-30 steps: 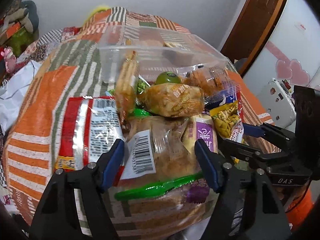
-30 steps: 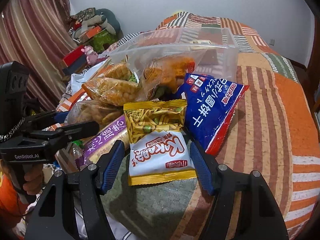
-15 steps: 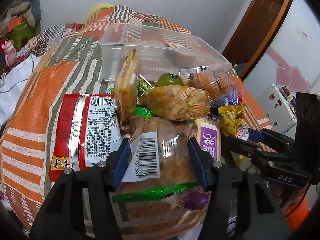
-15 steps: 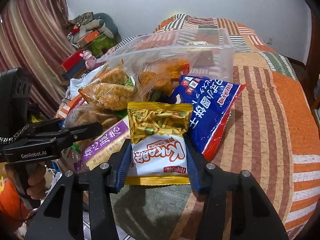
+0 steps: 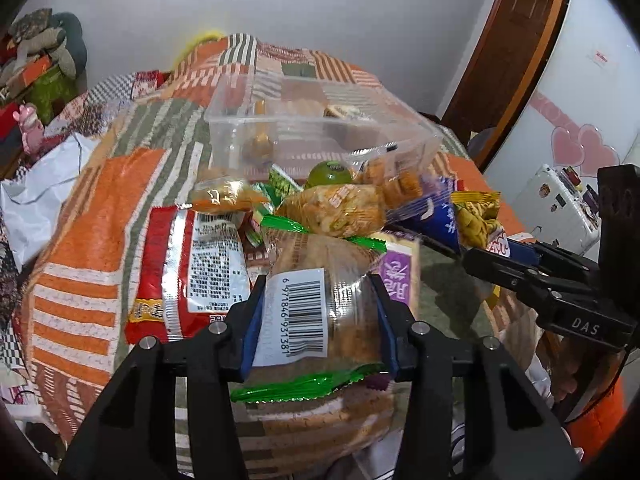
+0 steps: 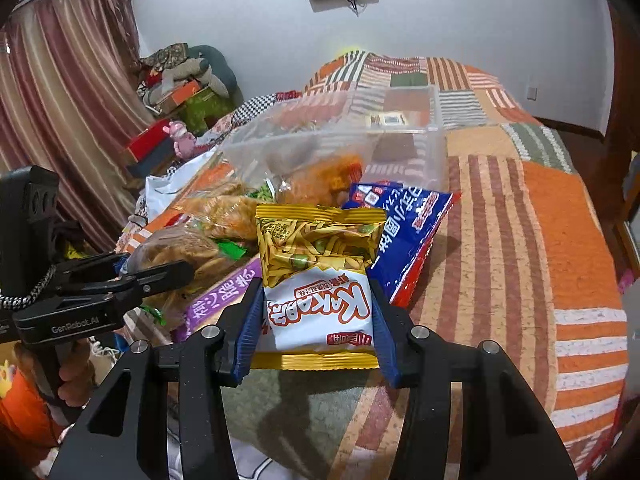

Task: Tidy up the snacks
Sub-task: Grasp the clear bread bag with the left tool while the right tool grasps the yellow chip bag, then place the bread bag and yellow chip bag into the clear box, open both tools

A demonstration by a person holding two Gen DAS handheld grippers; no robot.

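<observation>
1. Your left gripper [image 5: 318, 320] has just been closing and its blue pads now press both sides of the clear bag with a barcode label [image 5: 316, 300], which sits squarely between the fingers at the near edge of the bed [image 5: 80, 248].
2. Your right gripper [image 6: 318, 320] has just been closing too, and is clamped on the white-and-yellow Kakaba packet [image 6: 318, 280], its lower half caught between the pads.
3. The barcode bag is transparent, with brownish snack pieces inside and green crimped seals at both ends.
4. The Kakaba packet has a yellow top printed with noodle sticks and green peas, a white lower panel with red lettering, and a yellow bottom seam.
5. Behind both, the rest of the pile lies toward the middle of the bed: a red packet [image 5: 180, 272] left of the barcode bag, a blue packet [image 6: 404, 232] just right of the Kakaba one, and a clear plastic box [image 5: 320, 132] beyond them.
</observation>
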